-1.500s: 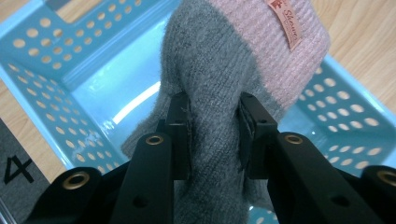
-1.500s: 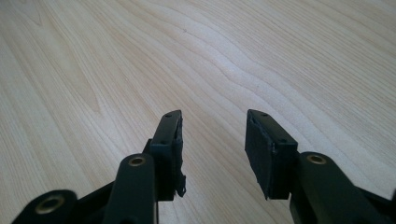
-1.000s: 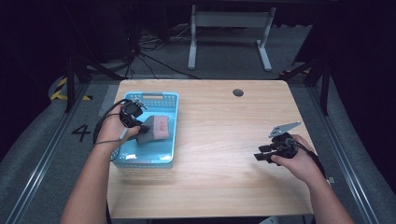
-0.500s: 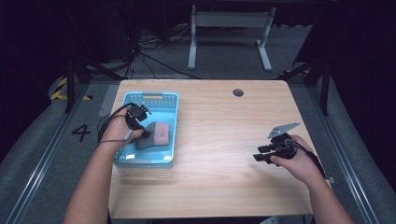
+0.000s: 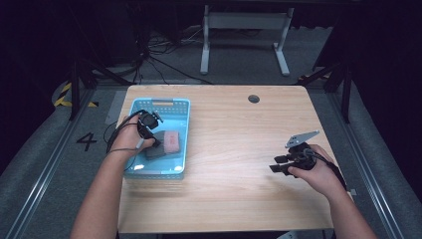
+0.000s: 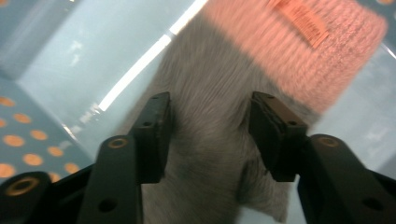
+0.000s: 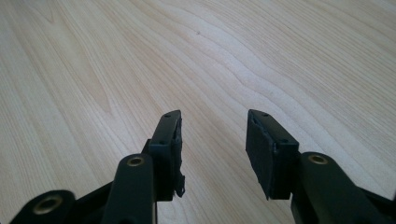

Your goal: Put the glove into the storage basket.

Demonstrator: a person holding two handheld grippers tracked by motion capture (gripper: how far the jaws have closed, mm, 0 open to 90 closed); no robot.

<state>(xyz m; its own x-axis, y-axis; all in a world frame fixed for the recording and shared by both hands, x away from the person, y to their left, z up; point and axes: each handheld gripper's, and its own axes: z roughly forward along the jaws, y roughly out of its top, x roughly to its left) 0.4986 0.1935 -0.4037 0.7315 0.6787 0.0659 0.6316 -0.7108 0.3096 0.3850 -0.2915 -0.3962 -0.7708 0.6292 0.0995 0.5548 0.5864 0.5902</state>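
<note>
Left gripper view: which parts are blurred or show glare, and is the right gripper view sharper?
Left gripper view: the pink and grey sock is soft with blur, and a bright glare streak crosses the basket floor. Right gripper view: the wood grain of the table is crisp.

Bench: light wood top with rounded corners, bare over its middle and right.
Cable hole: small dark round opening near the far edge of the bench.
Floor: grey, with a painted "4" left of the bench.
Hazard tape: yellow and black, at far left.
Metal stand: pale legs beyond the bench.
Cables: loose on the floor behind.
</note>
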